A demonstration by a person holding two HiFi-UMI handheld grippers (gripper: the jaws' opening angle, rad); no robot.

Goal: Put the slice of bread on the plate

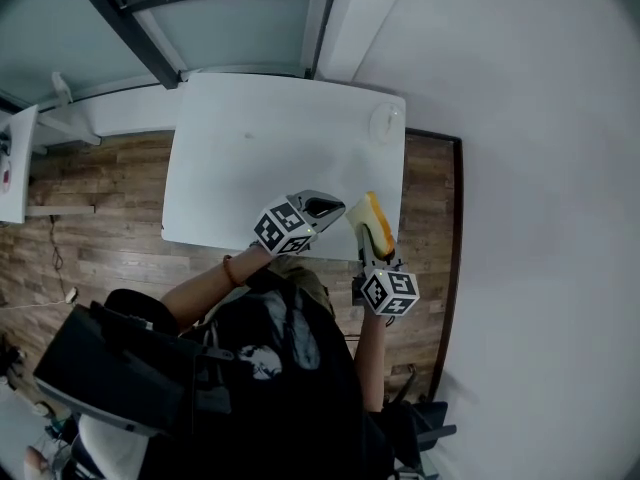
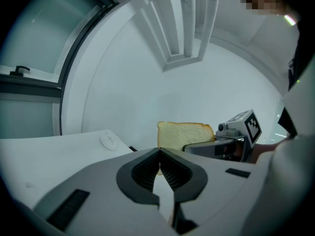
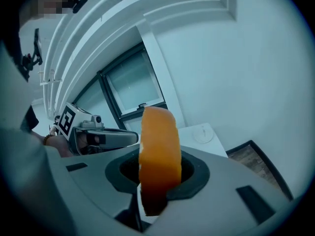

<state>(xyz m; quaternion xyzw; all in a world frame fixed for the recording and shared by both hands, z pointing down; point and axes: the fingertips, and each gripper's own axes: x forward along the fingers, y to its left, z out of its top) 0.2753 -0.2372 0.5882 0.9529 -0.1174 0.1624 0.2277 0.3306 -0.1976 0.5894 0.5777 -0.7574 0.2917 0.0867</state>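
A slice of bread (image 1: pixel 372 218) with an orange-brown crust stands on edge between the jaws of my right gripper (image 1: pixel 376 240), over the white table's (image 1: pixel 250 178) near right edge. In the right gripper view the slice (image 3: pixel 158 146) faces me crust-first, and that gripper (image 3: pixel 158 173) is shut on it. A small white plate (image 1: pixel 385 123) sits at the table's far right corner, also seen as the plate (image 3: pixel 203 133) beyond the slice. My left gripper (image 1: pixel 328 208) hovers just left of the bread, shut and empty (image 2: pixel 159 151); its view shows the bread (image 2: pixel 184 134) and plate (image 2: pixel 109 140).
The table stands against a window wall with a dark frame (image 1: pixel 130 28). Wooden floor (image 1: pixel 90 218) lies to the left, and a dark-edged strip of floor (image 1: pixel 440 228) to the right beside a white wall. A person's arms and torso (image 1: pixel 280 348) fill the near side.
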